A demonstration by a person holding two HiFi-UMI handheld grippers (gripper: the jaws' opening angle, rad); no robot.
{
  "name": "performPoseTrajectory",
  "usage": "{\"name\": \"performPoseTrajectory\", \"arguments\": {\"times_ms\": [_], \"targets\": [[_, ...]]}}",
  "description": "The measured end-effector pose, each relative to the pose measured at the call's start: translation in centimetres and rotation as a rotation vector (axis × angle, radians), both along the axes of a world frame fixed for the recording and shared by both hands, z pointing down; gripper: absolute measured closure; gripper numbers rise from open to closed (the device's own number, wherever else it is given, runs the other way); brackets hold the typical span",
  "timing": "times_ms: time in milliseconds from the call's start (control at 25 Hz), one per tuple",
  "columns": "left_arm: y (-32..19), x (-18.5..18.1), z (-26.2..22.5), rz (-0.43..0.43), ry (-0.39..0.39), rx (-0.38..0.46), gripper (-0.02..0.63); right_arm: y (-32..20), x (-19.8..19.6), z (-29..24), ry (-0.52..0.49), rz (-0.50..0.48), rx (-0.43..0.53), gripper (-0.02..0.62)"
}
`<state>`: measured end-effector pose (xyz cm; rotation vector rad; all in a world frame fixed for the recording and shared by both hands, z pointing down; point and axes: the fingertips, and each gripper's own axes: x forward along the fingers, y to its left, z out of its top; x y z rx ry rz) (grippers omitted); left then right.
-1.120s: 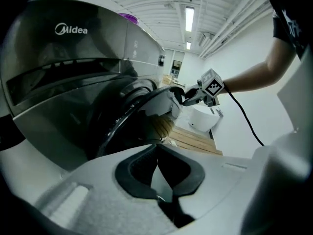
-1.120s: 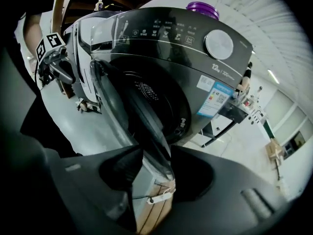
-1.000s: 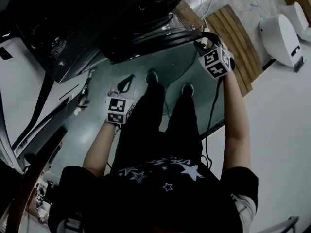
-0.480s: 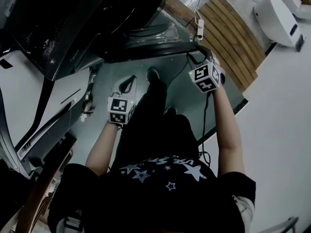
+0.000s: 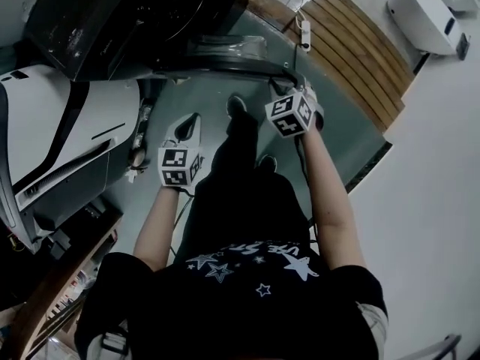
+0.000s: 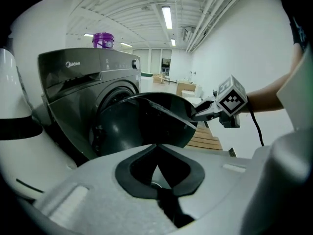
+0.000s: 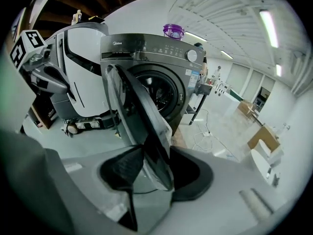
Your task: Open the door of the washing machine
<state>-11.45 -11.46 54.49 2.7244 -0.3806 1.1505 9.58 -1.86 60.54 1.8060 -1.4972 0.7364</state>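
The dark grey washing machine [image 5: 112, 13] fills the top left of the head view, and its front [image 7: 161, 48] shows in the right gripper view. Its round door [image 5: 232, 51] stands swung out. My right gripper [image 5: 292, 85] is at the door's free edge. That edge [image 7: 139, 116] runs between its two pads, and the jaws [image 7: 154, 168] are closing on it. My left gripper [image 5: 192, 122] hangs lower left of the door, apart from it. Its jaws [image 6: 156, 166] are shut and hold nothing. The left gripper view shows the door's inner side [image 6: 146, 126] and the right gripper [image 6: 195, 115] at its rim.
A white machine [image 5: 60, 133] stands left of the washer. A purple container [image 7: 173, 31] sits on the washer's top. A wooden slatted platform [image 5: 360, 36] with a power strip [image 5: 304, 32] lies at the right, and a white device [image 5: 427, 10] is beyond it. The person's feet [image 5: 236, 107] stand below the door.
The right gripper has moved left across the head view with the door's edge, and the door has swung further out. The left gripper has shifted only slightly.
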Motion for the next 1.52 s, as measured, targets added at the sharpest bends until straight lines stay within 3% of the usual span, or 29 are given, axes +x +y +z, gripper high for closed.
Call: {"name": "performPoseTrajectory", "arguments": {"times_ms": [480, 800, 1120, 1520], "targets": [[2.8, -7.6, -1.9, -0.011, 0.004, 0.072, 0.595, 3.2, -9.1, 1.0, -0.046, 0.051, 0.018, 0.426], [1.1, -12.3, -0.3, 0.099, 0.023, 0.031, 0.595, 4.5, -13.8, 1.4, -0.025, 0.166, -0.025, 0.423], [-2.8, -19.2, 0.7, 0.296, 0.054, 0.032, 0.595, 5.3, -19.7, 1.5, -0.05, 0.326, -0.044, 0.42], [-2.5, -22.7, 1.8, 0.39, 0.033, -0.01, 0.595, 5.3, -25.0, 1.3, -0.049, 0.439, -0.052, 0.428]]}}
